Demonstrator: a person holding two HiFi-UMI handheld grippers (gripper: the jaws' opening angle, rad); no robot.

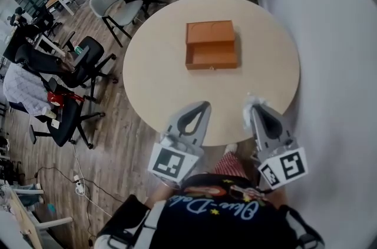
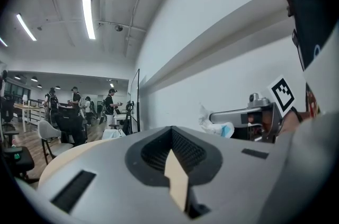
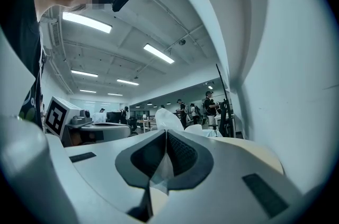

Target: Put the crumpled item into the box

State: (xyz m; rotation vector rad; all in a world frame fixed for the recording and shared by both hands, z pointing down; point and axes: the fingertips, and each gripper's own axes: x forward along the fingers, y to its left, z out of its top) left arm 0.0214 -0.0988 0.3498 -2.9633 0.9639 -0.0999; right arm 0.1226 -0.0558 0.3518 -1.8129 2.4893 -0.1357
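Note:
An open orange box (image 1: 210, 33) sits on the round beige table (image 1: 156, 77), toward the far side, its tray empty. At the near table edge my right gripper (image 1: 254, 104) is shut on a crumpled white item (image 1: 250, 108). In the right gripper view that crumpled item (image 3: 168, 119) pokes out past the tips of the right gripper (image 3: 166, 134). My left gripper (image 1: 204, 106) hovers beside it, shut and holding nothing. From the left gripper view, the left gripper (image 2: 171, 128) shows only table through its slit, and the crumpled item (image 2: 214, 122) shows off to the right.
A white wall (image 1: 336, 36) runs close along the table's right side. Office chairs (image 1: 70, 71) and a grey chair (image 1: 115, 6) stand on the wooden floor to the left. People stand far back in the room.

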